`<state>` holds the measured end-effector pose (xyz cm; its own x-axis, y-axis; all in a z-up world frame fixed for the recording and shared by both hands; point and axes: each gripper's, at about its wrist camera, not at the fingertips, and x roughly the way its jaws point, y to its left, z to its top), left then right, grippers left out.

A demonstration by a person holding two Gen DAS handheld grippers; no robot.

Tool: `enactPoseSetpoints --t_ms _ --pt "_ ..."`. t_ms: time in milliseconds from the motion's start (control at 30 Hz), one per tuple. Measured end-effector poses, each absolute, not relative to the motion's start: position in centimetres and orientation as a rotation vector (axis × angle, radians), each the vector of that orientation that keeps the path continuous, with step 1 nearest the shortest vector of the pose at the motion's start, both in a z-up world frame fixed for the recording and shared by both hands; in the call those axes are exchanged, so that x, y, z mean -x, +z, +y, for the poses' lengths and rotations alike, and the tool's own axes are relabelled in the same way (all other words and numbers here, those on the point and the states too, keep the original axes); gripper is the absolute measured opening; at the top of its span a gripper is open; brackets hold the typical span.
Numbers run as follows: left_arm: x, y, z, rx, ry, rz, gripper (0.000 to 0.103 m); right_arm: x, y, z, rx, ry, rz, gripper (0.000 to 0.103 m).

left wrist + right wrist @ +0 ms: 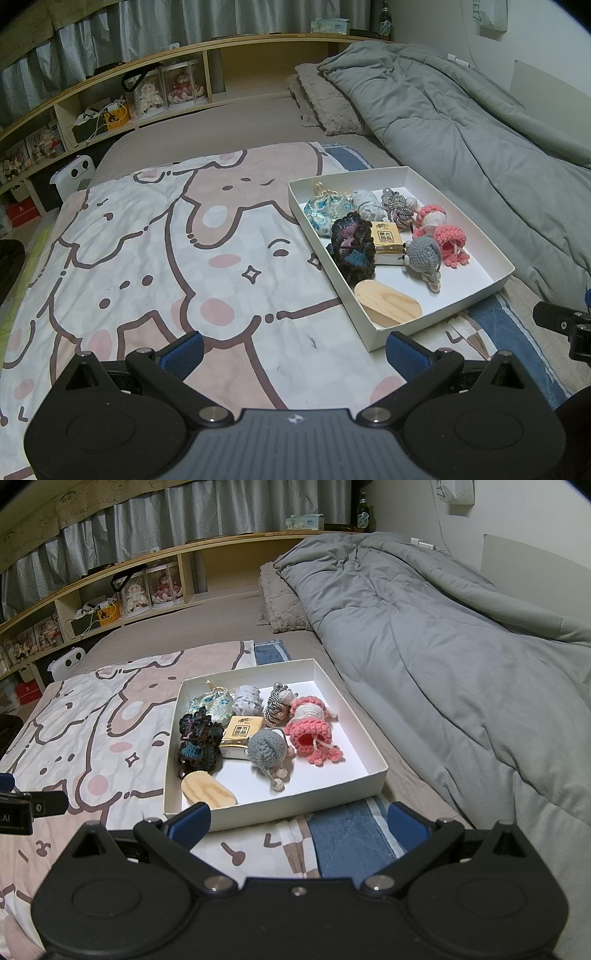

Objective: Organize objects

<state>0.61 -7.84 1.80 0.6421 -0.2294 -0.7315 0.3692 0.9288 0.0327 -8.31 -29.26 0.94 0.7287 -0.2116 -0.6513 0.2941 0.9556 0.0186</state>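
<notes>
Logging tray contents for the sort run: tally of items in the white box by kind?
In the white box:
Crochet pieces: 4 (dark, grey, two pink)
Fabric pouches/bundles: 2
Cord knot: 1
Tissue pack: 1
Wooden piece: 1
Total: 9

White tray (pixel 373 771) on the bed holds crocheted toys (pixel 267 748).

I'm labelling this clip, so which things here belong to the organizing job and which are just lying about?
Job: white box, wooden oval, gray crochet toy, pink crochet toy, tissue pack, floral pouch.

Lying about: gray duvet, pillow, shelf.
</notes>
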Motion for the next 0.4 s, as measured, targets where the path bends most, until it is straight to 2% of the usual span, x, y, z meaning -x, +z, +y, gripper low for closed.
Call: enactPoseSetpoints --t_ms 400 --pt "-0.38 1.45 -7.78 -0.181 -0.34 0.808 0.103 8.29 0.94 -29.3 -0.124 -0.279 0.701 0.103"
